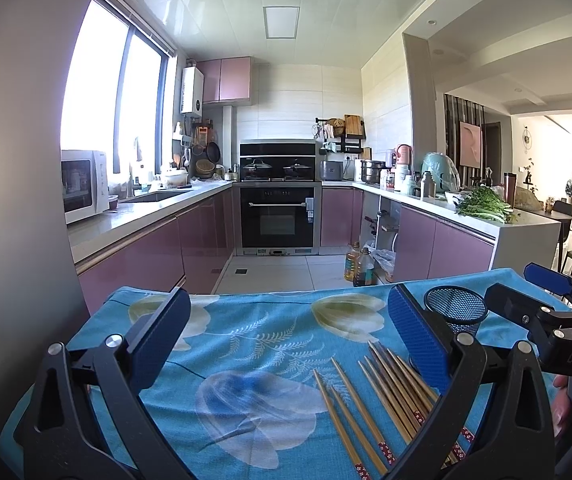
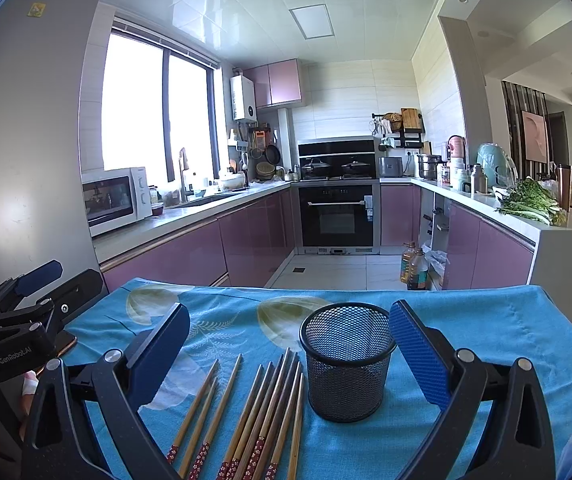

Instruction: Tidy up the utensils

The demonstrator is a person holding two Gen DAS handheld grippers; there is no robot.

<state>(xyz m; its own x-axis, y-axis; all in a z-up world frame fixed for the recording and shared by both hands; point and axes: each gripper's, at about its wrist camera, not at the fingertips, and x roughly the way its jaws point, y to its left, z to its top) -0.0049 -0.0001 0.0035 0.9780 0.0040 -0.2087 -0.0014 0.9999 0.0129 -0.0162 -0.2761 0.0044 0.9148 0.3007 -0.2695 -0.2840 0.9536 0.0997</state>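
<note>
Several wooden chopsticks (image 2: 262, 412) with red patterned ends lie side by side on a blue floral cloth (image 2: 486, 332). A black mesh cup (image 2: 346, 368) stands upright and empty just right of them. My right gripper (image 2: 290, 344) is open and empty, its jaws wide around the chopsticks and the cup. My left gripper (image 1: 286, 328) is open and empty over the cloth, with the chopsticks (image 1: 382, 396) under its right finger (image 1: 418, 336). The cup (image 1: 456, 306) shows behind that finger. Each gripper shows at the edge of the other's view.
The cloth-covered table's far edge (image 2: 326, 290) drops to a tiled kitchen floor. Oil bottles (image 2: 414, 266) stand on the floor beyond it. Purple cabinets, an oven and counters lie further back. A grey fridge wall (image 2: 26, 140) is at the left.
</note>
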